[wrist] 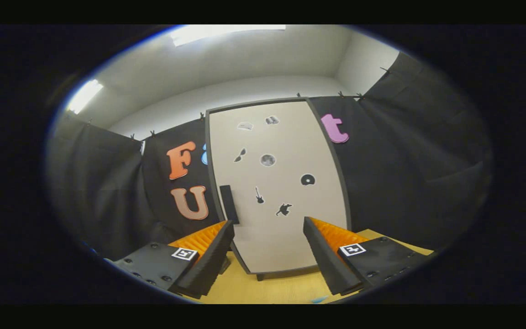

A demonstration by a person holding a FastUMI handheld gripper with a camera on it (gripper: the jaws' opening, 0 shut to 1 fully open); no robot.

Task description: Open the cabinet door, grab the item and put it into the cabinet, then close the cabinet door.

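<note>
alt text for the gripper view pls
A closed beige cabinet door with a dark vertical handle and small black stickers stands just beyond the open gripper, whose fingers hold nothing, above a yellow tabletop.

Black cloth walls, white ceiling, two lit panels

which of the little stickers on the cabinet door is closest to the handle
The guitar sticker, just beside the dark handle on the closed cabinet door. The other stickers sit higher or farther across. The open gripper holds nothing.
</note>
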